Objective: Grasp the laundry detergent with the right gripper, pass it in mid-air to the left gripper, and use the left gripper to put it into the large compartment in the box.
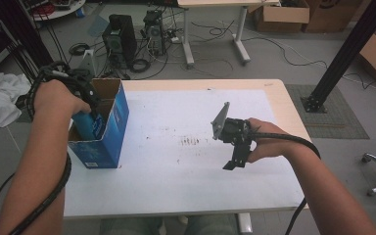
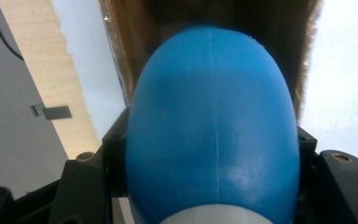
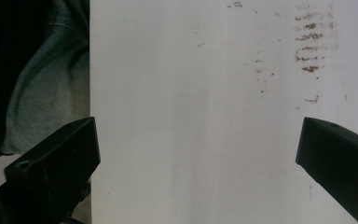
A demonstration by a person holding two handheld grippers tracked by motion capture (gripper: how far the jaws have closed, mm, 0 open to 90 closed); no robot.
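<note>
At the counter's left edge, we count one blue bottle, one blue carton and two claws.
We hold the blue bottle (image 2: 212, 135) clamped between the jaws of our left claw (image 1: 85, 115), its rounded end pointing down into the open brown mouth of the carton (image 1: 108, 132). Our right claw (image 1: 236, 156) hangs over the bare white counter (image 1: 186, 171), well apart from the carton, jaws spread wide with nothing between them.
</note>
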